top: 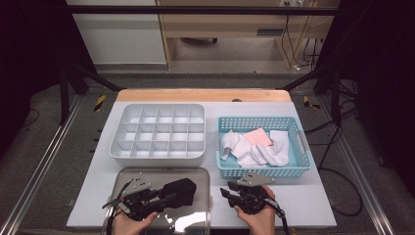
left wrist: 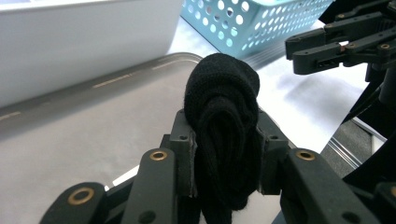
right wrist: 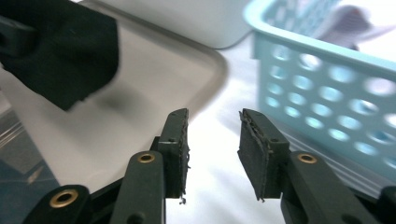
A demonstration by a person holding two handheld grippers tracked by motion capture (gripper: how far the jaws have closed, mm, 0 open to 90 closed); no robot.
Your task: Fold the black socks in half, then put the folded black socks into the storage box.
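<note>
It looked like a lab: a tabletop (top: pixel 313 205) stood inside a metal frame (top: pixel 195 10), with cables (top: pixel 293 44) trailing across the floor.

A rolled black sock (left wrist: pixel 223 121) is clamped between the pads of the left tool (left wrist: pixel 226 154). It is a thick, soft bundle of dark knit, folded over on itself, its rounded end sticking out past the tool's tips and its lower part hanging beneath them, clear of the surface below.

We see a white table (top: pixel 318 205). At twelve sits a divided organizer (top: pixel 159 132), at two a blue basket (top: pixel 264 169), at seven a metal tray (top: pixel 198 174).
</note>
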